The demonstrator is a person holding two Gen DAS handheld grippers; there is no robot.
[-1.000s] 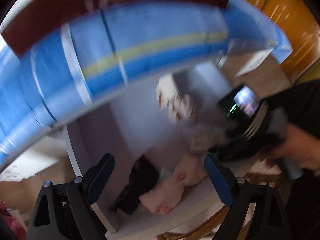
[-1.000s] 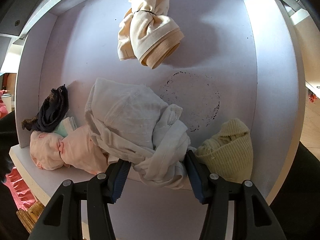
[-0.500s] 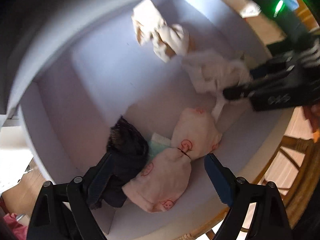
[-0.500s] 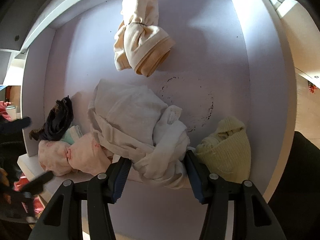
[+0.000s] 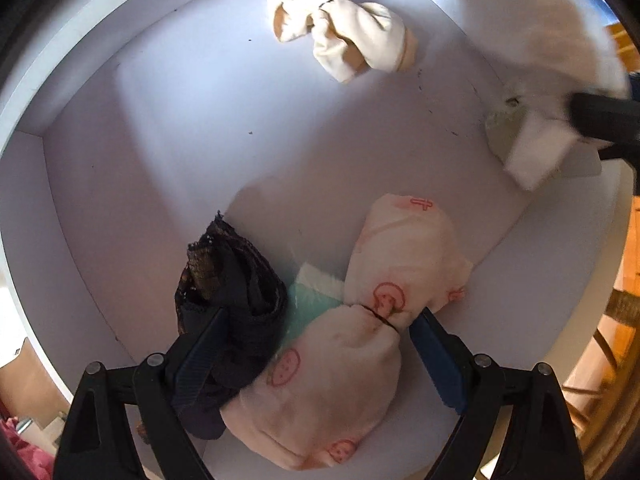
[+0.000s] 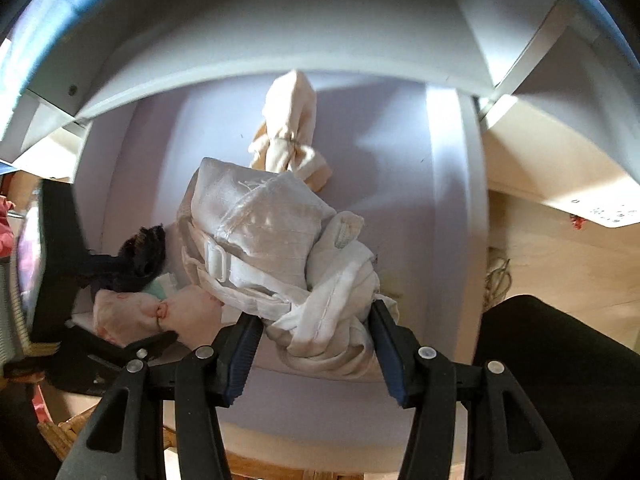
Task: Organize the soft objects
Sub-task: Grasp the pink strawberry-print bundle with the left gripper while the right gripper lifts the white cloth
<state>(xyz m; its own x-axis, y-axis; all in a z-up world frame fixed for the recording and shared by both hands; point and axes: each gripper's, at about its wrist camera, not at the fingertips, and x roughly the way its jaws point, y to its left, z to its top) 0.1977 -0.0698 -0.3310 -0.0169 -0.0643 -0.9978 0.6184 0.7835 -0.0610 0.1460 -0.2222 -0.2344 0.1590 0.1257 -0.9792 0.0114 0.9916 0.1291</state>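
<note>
The white bundle (image 6: pixel 288 256) was held in the right tool (image 6: pixel 316 344), whose two blue pads were pressed into its lower folds, so this tool was clenched on cloth. The bundle appeared raised a little in front of the shelf (image 6: pixel 400 168), with the cream bundle (image 6: pixel 290 136) seen behind it, against the back wall of the shelf. It was judged to be light, soft and easily deformed; a plastic buckle and loose straps were seen on it, so it could unroll or trail if it was taken only by an edge. A grip on the thick knotted part, where it was already held, was judged the safest.

The pink bundle (image 5: pixel 360 344), printed with small red faces and tied by a thin band at its waist, lay at the front of the shelf. Touching it, toward the left wall of the shelf, lay the dark lace garment (image 5: pixel 228 300), with a mint cloth (image 5: pixel 308 308) between them. The left tool (image 5: pixel 316 340) was spread wide, one finger over the dark garment and the other just beside the tied waist of the pink bundle; nothing was gripped yet. It was pointed steeply down toward the shelf floor. The tied waist was judged the best place to take hold, since there the cloth was gathered and would not slip.
</note>
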